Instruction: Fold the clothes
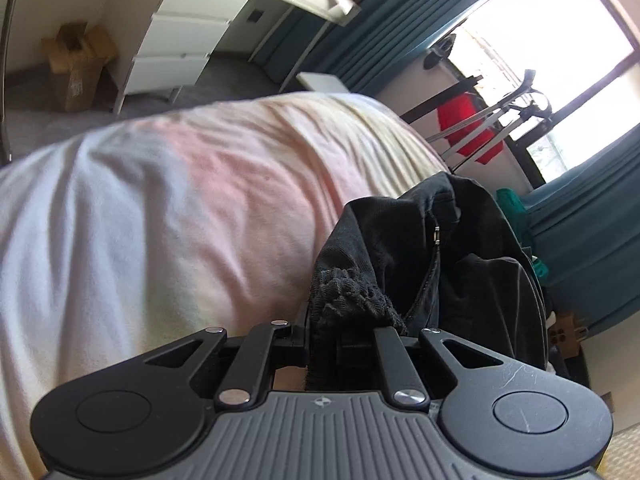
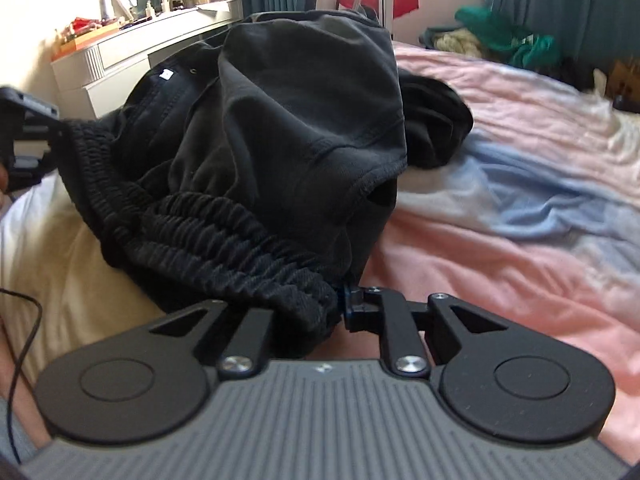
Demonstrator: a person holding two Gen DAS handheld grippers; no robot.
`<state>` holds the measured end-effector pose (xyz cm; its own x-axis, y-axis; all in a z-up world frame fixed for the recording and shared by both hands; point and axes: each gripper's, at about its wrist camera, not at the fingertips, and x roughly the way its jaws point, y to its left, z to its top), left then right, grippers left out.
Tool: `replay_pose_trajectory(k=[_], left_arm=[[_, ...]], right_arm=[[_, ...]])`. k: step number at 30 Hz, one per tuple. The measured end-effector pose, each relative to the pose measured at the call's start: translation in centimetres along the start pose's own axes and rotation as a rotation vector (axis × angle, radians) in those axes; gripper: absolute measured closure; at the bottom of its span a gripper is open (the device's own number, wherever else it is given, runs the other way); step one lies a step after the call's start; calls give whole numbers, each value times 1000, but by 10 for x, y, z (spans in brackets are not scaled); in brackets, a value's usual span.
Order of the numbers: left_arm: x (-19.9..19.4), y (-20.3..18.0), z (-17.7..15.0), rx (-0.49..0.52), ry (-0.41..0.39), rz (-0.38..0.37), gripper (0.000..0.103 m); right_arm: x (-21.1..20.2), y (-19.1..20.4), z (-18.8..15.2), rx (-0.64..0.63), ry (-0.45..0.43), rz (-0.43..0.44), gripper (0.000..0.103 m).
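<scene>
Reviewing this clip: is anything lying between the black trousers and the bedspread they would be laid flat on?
Nothing visible. Both tongs, left and right, grip the waistband of the black trousers; the bedspread beside them looks bare, while a green pile sits at its far edge.

black trousers (image 2: pixel 280 120), elastic ribbed waistband (image 2: pixel 208 232) stretched out, held up bunched, legs trailing onto pink-blue bedspread.
</scene>
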<state>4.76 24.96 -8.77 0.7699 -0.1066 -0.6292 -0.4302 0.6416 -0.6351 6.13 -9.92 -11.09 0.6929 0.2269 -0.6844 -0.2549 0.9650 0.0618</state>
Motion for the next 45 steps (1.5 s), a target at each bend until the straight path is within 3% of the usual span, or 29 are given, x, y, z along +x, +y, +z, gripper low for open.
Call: replay_pose_trajectory(k=[4,8,11,12,13,15,18,21,26,29,32,35,36,37,39,45], left_arm=[[-5,10,2,-30,15,-5,87],[-27,13,4,-19,18,5,77],[-49,16,6,-10,-4,8,49],[-57,17,7,-7,-11,9,34],[-65,19,6,-1,-35,0,27],[-79,22,5,11,-74,-4,25],[-87,19,5,22,-106,-21,19],[-75,8,3,52,-85,-4,14],[-49,-12,-8,142,-17,27,19],[-43,-23,-16,186,-10,9,19],[-41,-28,-21,230,-19,32,19],[-40,-27,-22,231,-15,43,18],[-40,-24,-21,216,-16,45,18],[-40,-22,-20,201,-17,47,16],[-39,-18,-16,173,-28,74,14],[-20,-13,-4,158,-22,110,11]], right_arm=[[-20,-10,5,64,-29,57,69],[-38,-18,5,88,1,153,69],[-48,-21,1,74,48,223,53],[-51,-22,-1,69,59,243,42],[-53,-24,-4,73,73,262,32],[-52,-27,-8,105,104,317,26],[-50,-35,-7,165,99,377,28],[-43,-52,-5,290,62,387,28],[-11,-78,-14,534,27,303,26],[11,-80,-15,625,44,381,27],[21,-72,-13,620,53,450,27],[20,-73,-16,641,41,460,38],[19,-75,-17,650,31,457,48],[16,-76,-17,652,17,443,65],[8,-76,-17,647,-4,396,76],[3,-68,-16,619,-1,340,78]])
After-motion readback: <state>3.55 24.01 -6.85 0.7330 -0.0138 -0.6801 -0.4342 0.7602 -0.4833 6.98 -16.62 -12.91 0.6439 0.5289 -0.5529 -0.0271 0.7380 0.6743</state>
